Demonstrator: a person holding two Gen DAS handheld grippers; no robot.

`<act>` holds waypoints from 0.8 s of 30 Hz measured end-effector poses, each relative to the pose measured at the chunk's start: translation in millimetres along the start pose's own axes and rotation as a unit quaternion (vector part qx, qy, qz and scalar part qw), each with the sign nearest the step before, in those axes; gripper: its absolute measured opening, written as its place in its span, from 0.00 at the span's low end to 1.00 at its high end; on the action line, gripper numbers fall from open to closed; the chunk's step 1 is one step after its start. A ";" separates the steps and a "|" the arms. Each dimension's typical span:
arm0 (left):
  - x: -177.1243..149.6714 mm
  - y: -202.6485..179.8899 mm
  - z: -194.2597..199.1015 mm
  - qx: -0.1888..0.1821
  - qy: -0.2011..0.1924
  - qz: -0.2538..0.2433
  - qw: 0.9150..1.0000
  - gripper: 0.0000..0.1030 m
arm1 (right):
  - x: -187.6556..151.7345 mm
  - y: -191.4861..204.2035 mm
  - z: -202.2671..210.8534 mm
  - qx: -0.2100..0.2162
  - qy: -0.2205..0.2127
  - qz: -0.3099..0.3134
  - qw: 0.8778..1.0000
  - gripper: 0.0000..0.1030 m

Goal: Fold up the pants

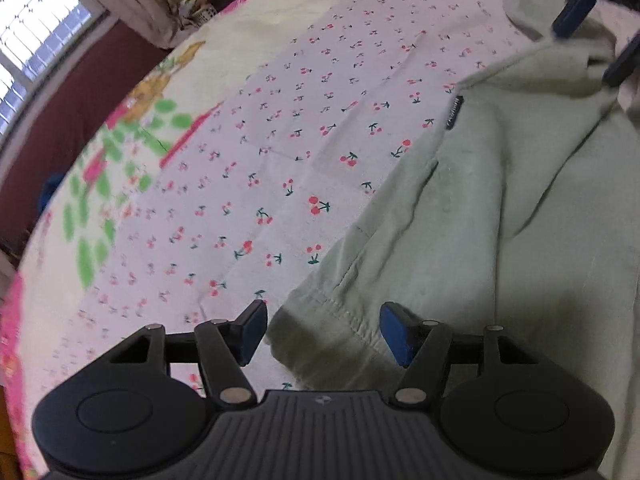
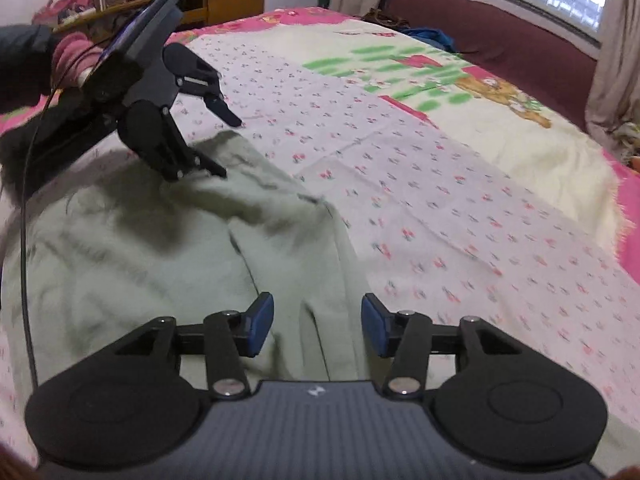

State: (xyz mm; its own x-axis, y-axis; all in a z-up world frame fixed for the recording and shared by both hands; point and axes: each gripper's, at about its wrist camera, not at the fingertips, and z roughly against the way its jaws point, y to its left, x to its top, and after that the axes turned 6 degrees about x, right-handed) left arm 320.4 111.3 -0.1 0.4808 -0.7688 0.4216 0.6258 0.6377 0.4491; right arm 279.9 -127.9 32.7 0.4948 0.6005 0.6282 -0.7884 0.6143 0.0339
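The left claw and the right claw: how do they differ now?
The left claw straddles the stitched edge of the pale green fabric pants; the right claw sits over their flat, seamed middle part. The cherry-print bedsheet lies under the left one's finger. Both stand open, with blue pads.

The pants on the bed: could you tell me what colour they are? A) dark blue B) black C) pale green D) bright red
C: the pants are a pale green fabric, lying on the cherry-print sheet ahead of both open grippers.
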 end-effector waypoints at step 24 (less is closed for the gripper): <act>-82.2 -36.0 186.4 0.011 -0.089 0.118 0.989 0.28 | -47.4 150.6 116.0 -0.011 -0.031 0.016 0.999 0.03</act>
State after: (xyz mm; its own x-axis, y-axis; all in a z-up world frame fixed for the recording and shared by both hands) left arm 143.9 160.4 95.9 0.4956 -0.5783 0.6480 0.4941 0.8013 0.3373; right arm 95.3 -123.2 98.2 0.4451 0.5881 0.6753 -0.7948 0.6068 -0.0046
